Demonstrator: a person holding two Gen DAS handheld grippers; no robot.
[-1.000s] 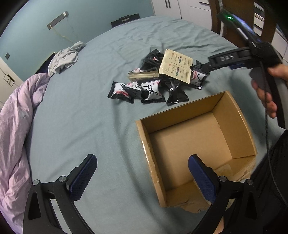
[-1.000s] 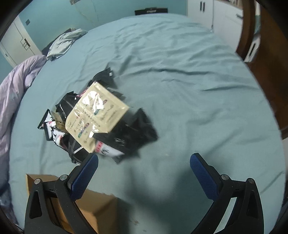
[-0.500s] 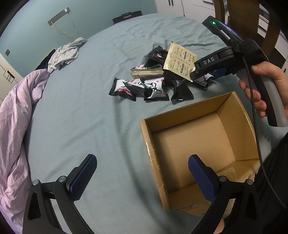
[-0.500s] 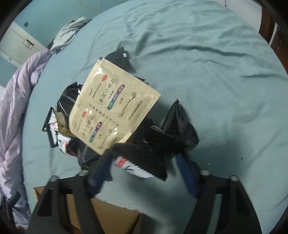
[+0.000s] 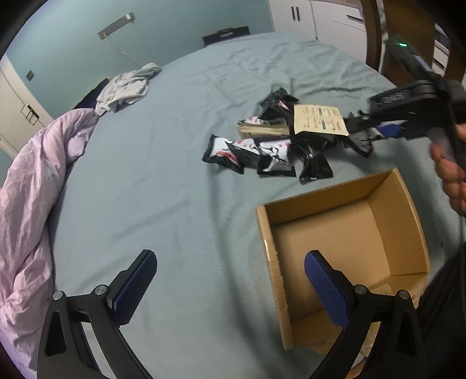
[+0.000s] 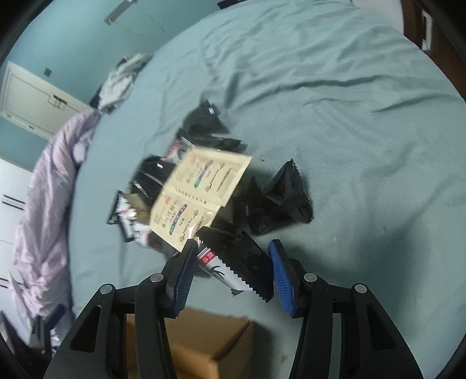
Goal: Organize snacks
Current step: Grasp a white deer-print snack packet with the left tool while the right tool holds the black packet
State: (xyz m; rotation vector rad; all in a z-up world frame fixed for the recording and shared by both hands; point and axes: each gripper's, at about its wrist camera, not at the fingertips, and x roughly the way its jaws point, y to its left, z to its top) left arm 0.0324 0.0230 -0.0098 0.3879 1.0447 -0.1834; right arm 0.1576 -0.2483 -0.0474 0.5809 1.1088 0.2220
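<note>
A pile of black-and-white snack packets [image 5: 256, 151] lies on the blue-grey bed cover, with a beige sachet [image 5: 319, 124] on top; the sachet also shows in the right wrist view [image 6: 198, 195]. An open empty cardboard box [image 5: 343, 230] stands nearer than the pile. My left gripper [image 5: 230, 285] is open and empty, above the box's left wall. My right gripper [image 6: 230, 262] is at the pile's near edge, its pads either side of a black packet [image 6: 241, 259], partly closed with gaps still showing.
A lilac duvet [image 5: 26, 198] is bunched along the left edge. Grey clothing [image 5: 125, 87] lies at the far left. White cabinets [image 5: 335, 20] and a wooden chair [image 5: 375, 35] stand at the far right. The box corner shows under my right gripper [image 6: 204, 344].
My right gripper has dropped down to the pile and narrowed around a black packet. The left gripper has barely moved.
</note>
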